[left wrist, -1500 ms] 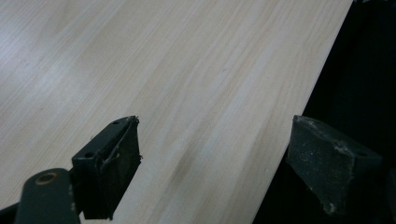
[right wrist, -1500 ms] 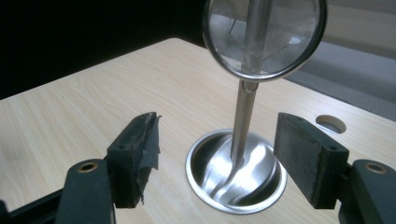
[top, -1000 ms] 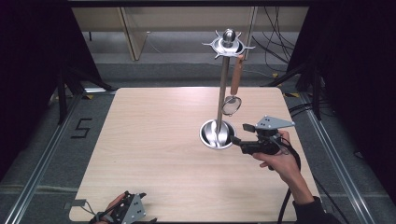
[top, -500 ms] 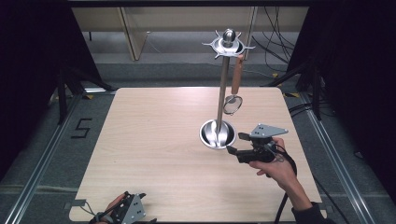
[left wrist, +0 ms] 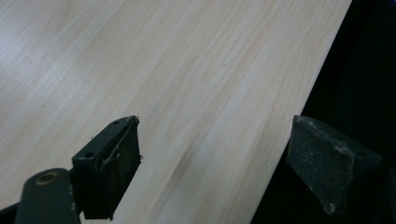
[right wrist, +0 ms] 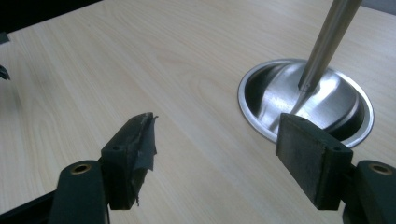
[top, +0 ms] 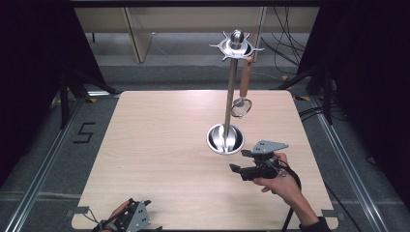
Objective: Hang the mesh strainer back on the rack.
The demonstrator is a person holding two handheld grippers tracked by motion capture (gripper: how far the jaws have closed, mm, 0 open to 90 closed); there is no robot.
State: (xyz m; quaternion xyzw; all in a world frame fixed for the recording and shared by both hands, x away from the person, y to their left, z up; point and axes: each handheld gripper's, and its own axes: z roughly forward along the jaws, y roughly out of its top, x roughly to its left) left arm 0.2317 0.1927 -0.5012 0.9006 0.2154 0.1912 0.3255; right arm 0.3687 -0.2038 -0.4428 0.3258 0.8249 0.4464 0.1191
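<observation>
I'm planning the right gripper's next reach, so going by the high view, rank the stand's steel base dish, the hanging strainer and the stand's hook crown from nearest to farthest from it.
From the right gripper:
1. Steel base dish, just beyond it and to its left on the table.
2. Hanging strainer, farther back, dangling right of the pole.
3. Hook crown, at the pole's top, farthest.

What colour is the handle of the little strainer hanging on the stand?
Reddish brown handle, seen best in the high view.
</observation>
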